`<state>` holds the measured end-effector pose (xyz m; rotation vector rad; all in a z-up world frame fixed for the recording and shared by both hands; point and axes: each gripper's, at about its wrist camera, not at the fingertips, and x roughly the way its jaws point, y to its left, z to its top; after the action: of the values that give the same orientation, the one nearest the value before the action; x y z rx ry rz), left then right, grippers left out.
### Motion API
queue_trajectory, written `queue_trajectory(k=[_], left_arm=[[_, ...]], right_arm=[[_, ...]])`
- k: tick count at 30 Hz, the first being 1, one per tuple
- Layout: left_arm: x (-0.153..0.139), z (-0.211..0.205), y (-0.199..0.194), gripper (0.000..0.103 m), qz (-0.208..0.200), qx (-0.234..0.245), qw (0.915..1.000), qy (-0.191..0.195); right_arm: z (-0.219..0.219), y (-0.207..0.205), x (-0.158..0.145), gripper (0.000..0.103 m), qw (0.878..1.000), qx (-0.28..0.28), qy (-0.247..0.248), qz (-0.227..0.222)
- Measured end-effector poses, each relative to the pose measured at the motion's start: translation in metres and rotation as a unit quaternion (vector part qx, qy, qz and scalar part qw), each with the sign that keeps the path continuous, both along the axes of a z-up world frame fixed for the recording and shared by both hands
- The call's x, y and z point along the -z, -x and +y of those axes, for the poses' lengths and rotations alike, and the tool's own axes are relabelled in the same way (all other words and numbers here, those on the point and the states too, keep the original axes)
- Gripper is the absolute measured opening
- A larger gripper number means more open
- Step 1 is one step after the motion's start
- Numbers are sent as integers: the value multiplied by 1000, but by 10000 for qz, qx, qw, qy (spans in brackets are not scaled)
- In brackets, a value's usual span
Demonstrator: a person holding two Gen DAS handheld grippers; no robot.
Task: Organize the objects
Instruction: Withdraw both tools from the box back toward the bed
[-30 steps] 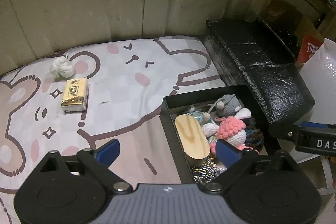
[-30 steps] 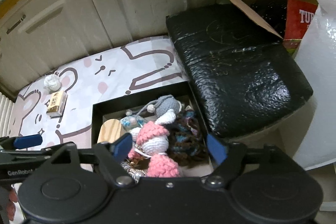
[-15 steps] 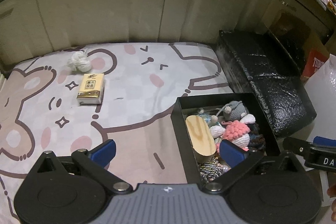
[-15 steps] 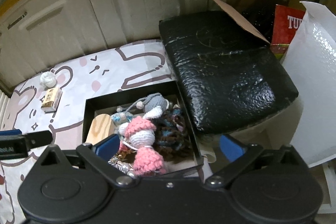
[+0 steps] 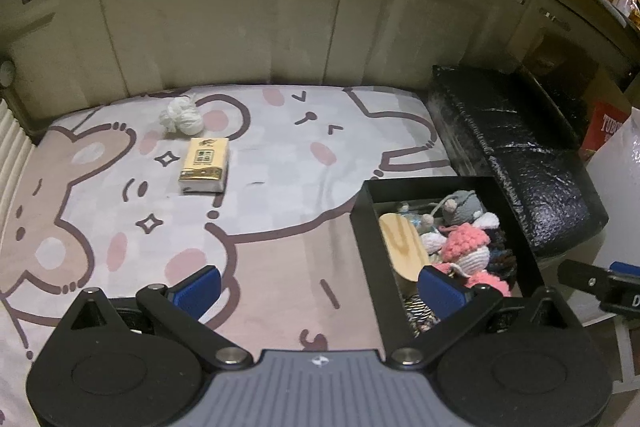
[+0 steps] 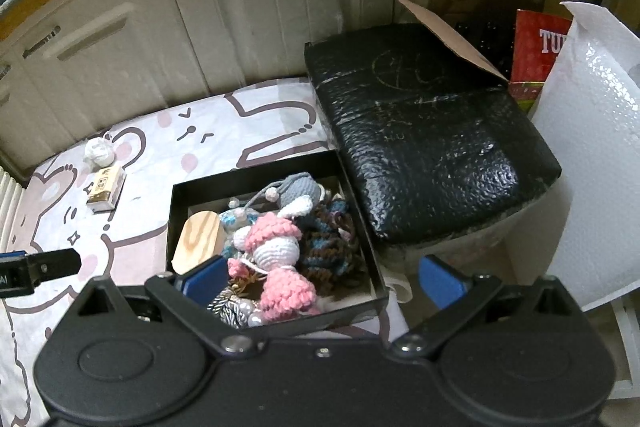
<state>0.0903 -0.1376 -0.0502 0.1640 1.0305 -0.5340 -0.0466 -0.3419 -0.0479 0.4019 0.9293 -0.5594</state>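
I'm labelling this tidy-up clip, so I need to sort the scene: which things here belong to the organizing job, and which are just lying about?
Part of the job:
- black box on the mat
- crochet toys inside it
- wooden piece inside it
- tissue pack out on the mat
- white wad beside the pack

Just lying about:
- cartoon mat
- black wrapped package
- red carton
- bubble wrap
- cabinets

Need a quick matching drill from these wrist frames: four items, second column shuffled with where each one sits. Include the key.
Things:
1. tissue pack
2. crumpled white wad
3. wooden piece
4. pink crochet doll

Places:
A. in the black box, against its left wall
B. on the cartoon mat, nearest the cabinet doors
C. in the black box, middle of the pile
D. on the mat, just in front of the wad

Pairs: 1-D, 2-B, 3-A, 4-C
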Motion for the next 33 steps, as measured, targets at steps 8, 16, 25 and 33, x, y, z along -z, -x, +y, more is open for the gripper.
queue_trajectory(k=[8, 16, 25, 33], left_arm=[[-11, 35, 3, 103, -224, -193, 9996, -21], [-21, 90, -6, 103, -323, -639, 9974, 15], [-30, 142, -19, 103, -523, -1107, 9925, 24], [-31, 177, -38, 103, -862, -1389, 9865, 86]], right_arm=[[20, -5, -5, 103, 9998, -82, -84, -184], [57, -27, -18, 103, 9984, -411, -83, -392], [100, -59, -27, 103, 9945, -876, -54, -565], [135, -98, -25, 103, 9893, -1242, -13, -771]])
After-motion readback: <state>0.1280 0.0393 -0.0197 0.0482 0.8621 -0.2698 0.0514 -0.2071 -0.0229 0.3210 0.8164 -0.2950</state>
